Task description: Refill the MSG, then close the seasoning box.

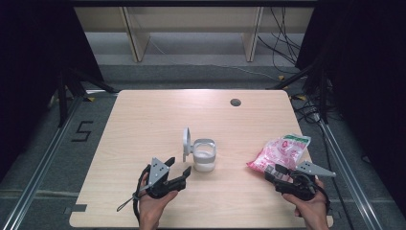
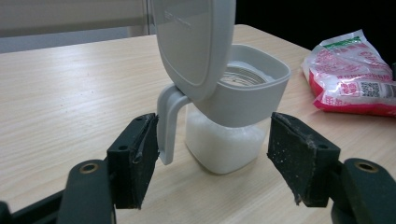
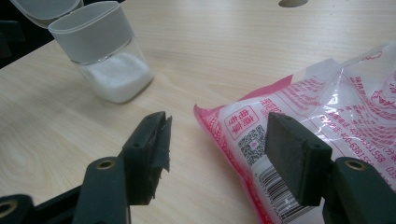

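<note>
Jar sat mid-worktop, lid already flipped up on its hinge, white powder filling only the lower part. Pink bag lay flat near the right edge of the worktop, well apart from the jar, seemingly not lifted yet. Left claw was spread wide just beside the jar, one jaw next to the lid's hinge arm, gripping nothing. Right claw was also wide, straddling the bag's near corner without pinching it. Judged early stage: jar opened and ready; grabbing the bag, bringing it over, pouring and closing the lid all looked left to do.
</note>
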The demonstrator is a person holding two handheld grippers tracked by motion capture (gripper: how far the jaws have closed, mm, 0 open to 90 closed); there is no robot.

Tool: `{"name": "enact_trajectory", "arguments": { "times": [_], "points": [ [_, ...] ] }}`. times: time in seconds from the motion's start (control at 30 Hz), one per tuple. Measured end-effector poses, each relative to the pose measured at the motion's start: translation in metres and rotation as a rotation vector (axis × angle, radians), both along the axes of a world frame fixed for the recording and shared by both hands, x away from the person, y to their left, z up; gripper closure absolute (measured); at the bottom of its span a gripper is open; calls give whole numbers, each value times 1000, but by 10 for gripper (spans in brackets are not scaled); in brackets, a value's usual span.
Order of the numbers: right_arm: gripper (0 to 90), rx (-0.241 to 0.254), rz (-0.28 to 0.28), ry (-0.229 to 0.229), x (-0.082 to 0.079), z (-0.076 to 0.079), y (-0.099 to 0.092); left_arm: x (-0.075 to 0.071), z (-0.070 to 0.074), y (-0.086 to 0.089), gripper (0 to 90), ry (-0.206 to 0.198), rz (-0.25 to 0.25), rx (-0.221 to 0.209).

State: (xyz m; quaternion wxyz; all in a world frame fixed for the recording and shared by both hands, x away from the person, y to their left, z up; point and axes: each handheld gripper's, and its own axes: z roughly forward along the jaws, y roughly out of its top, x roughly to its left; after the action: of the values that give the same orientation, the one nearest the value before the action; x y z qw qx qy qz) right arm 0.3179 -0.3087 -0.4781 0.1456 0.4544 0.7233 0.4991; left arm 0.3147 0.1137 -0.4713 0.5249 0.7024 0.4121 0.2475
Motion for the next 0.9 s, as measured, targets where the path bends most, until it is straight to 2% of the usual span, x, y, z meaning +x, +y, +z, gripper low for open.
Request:
{"name": "enact_trajectory", "arguments": {
  "times": [0.03, 0.1, 0.13, 0.23, 0.27, 0.33, 0.37, 0.4, 0.47, 0.5, 0.57, 0.63, 0.7, 0.73, 0.8, 0.83, 0.87, 0.9],
  "points": [
    [395, -2, -8, 3, -1, 0, 0, 0, 1, 0, 329, 4, 11, 5],
    [394, -14, -4, -22, 0, 0, -2, 2, 2, 1, 329, 4, 14, 6],
    [393, -14, -3, -21, 0, 0, -2, 3, 2, 2, 329, 8, 19, 21],
    [391, -12, -1, -17, 0, 0, -1, 7, 2, 2, 330, 11, 22, 20],
    [391, 14, -13, 23, -3, 0, 1, 8, 3, 2, 332, 13, 30, 28],
    [390, 19, -15, 30, -4, 1, 1, 10, 4, 4, 335, 10, 29, 36],
    [389, 13, 11, -1, -1, 0, 0, 10, 5, 4, 337, 16, 33, 32],
    [388, 22, -6, 29, -4, 1, 2, 11, 6, 6, 345, 14, 39, 33],
    [387, 10, 7, 6, -3, 0, 1, 12, 8, 8, 355, 13, 55, 48],
    [387, 20, 8, 3, -4, 0, 2, 13, 9, 8, 365, 9, 58, 44],
    [386, -13, 4, -31, -3, 0, 1, 16, 11, 11, 399, 11, 57, 46],
    [385, -4, 14, -7, -5, 0, 2, 18, 13, 12, 443, 6, 53, 58],
    [383, -7, 6, -6, -6, 1, 2, 22, 15, 12, 465, 4, 47, 63],
    [382, 23, -2, 2, -7, 0, 5, 23, 16, 12, 499, -1, 37, 68],
    [381, 27, 4, 19, -8, 0, 5, 25, 18, 12, 532, -3, 30, 76],
    [380, 28, 2, 23, -9, 0, 6, 27, 18, 11, 561, -3, 23, 66],
    [380, 8, 12, 17, -9, 1, 4, 28, 19, 12, 577, -1, 24, 82],
    [379, 11, 6, 20, -9, 0, 5, 30, 19, 12, 588, -7, 20, 90]
  ]
}}
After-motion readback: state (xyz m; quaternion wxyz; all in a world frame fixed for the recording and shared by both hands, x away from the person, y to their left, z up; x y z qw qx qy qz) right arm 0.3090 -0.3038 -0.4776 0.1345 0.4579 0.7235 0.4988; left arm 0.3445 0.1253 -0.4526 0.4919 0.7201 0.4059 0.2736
